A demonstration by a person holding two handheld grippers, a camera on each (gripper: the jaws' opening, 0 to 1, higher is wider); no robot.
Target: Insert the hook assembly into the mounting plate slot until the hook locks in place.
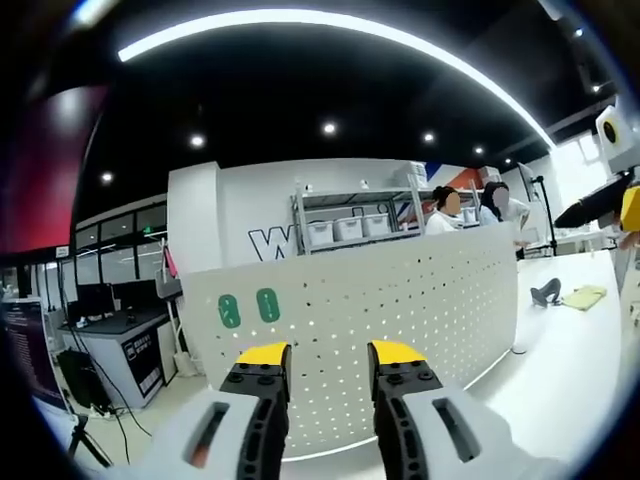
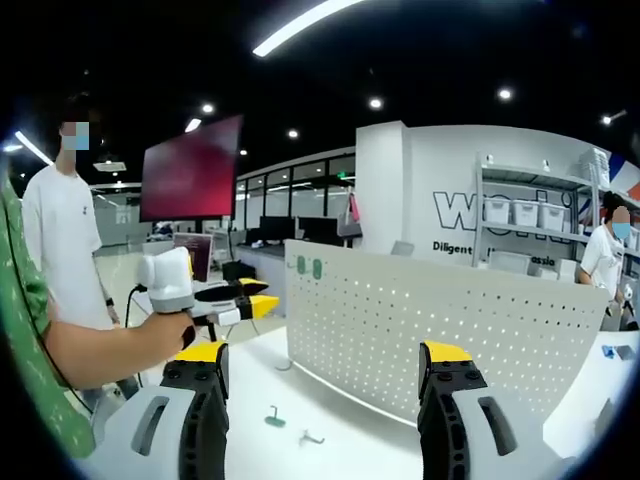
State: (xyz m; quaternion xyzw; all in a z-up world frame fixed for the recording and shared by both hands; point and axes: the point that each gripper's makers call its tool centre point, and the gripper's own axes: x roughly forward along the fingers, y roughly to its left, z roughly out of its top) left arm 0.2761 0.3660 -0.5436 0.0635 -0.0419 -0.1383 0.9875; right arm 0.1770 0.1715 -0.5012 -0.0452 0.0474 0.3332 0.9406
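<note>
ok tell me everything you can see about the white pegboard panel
The pegboard panel is a white perforated sheet, likely painted metal, standing upright on the white table. Rows of small round holes cover it, and two green oval tags sit near one upper corner. Neither gripper touches it; a small hook lies on the table before it.

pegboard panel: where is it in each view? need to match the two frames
Left gripper view: the pegboard panel runs across the centre, just beyond the tongs, with two green tags at its upper left.
Right gripper view: panel centre to right, standing on the white table.
Shared landmark: the green tags.
</note>
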